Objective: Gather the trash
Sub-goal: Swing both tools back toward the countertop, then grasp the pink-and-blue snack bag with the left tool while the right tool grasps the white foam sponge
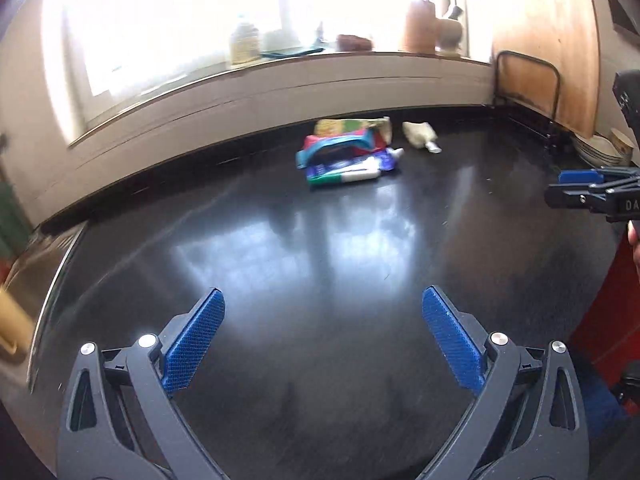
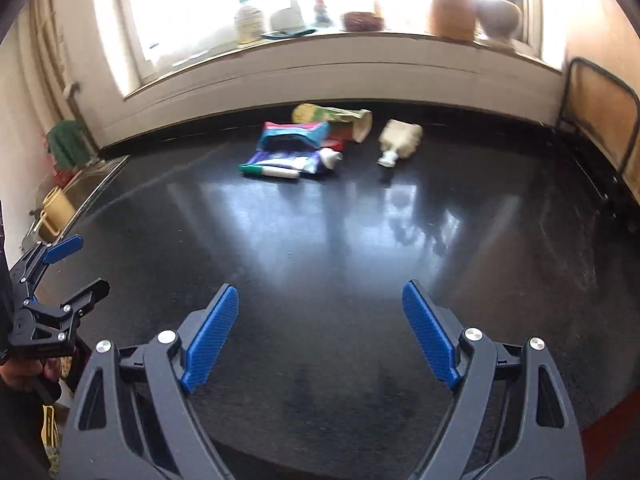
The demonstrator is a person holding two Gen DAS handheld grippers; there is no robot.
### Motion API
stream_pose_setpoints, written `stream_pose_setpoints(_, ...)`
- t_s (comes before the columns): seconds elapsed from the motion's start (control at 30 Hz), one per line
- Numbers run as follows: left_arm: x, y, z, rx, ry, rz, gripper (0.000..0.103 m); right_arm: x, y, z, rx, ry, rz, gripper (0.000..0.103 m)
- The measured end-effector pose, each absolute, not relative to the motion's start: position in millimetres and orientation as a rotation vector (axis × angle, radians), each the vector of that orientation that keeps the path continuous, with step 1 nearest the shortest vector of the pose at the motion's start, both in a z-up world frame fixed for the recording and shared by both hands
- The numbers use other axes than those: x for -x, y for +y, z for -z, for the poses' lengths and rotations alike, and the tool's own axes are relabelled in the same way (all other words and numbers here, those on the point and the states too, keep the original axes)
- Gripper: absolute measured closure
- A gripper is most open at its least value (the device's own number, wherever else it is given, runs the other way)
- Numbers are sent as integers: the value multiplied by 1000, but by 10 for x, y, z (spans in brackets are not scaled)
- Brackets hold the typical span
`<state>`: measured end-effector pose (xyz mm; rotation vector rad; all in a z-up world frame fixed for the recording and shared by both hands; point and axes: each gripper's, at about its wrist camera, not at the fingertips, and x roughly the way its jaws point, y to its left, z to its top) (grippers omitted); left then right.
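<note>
A small pile of trash lies at the back of the black counter (image 1: 320, 264) (image 2: 320, 248): a blue and red wrapper (image 1: 340, 150) (image 2: 294, 136), a squeezed toothpaste tube (image 1: 360, 166) (image 2: 304, 160), a green and white marker (image 2: 272, 171), a tipped paper cup (image 2: 348, 118) and a crumpled cream bottle (image 1: 420, 136) (image 2: 400, 140). My left gripper (image 1: 322, 304) is open and empty over the near counter. My right gripper (image 2: 320, 300) is open and empty too, also far from the pile. Each gripper shows at the other view's edge.
A window sill (image 2: 360, 38) behind the counter holds jars, a bottle and a vase. A sink (image 2: 92, 184) with a yellow cup (image 2: 56, 210) lies to the left. A wooden board in a black rack (image 1: 528, 80) and stacked bowls (image 1: 600, 148) stand at the right.
</note>
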<state>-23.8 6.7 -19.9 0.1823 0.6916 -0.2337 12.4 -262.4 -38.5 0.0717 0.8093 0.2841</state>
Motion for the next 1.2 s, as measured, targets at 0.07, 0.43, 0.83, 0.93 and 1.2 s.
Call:
stream_pose_setpoints(0.07, -15, -105, 236, -202, 703, 263, 7, -213, -2806, 412, -101, 827, -261, 22)
stream_pose_setpoints(0.43, -1542, -328, 373, -340, 765, 308, 7, -1501, -2827, 410, -70, 887, -263, 22)
stream_pose_setpoints(0.83, -2950, -713, 689, -561, 795, 382, 8, -3008, -2642, 850, -17, 1049, -171, 27)
stream_pose_setpoints(0.93, -3045, -765, 734, -564, 819, 423, 30, -3164, -2606, 924, 10, 1054, -148, 32)
stream_pose_setpoints(1.2, -2960, -755, 741, -538, 835, 444, 90, -3089, -2572, 830, 60, 1012, -154, 80)
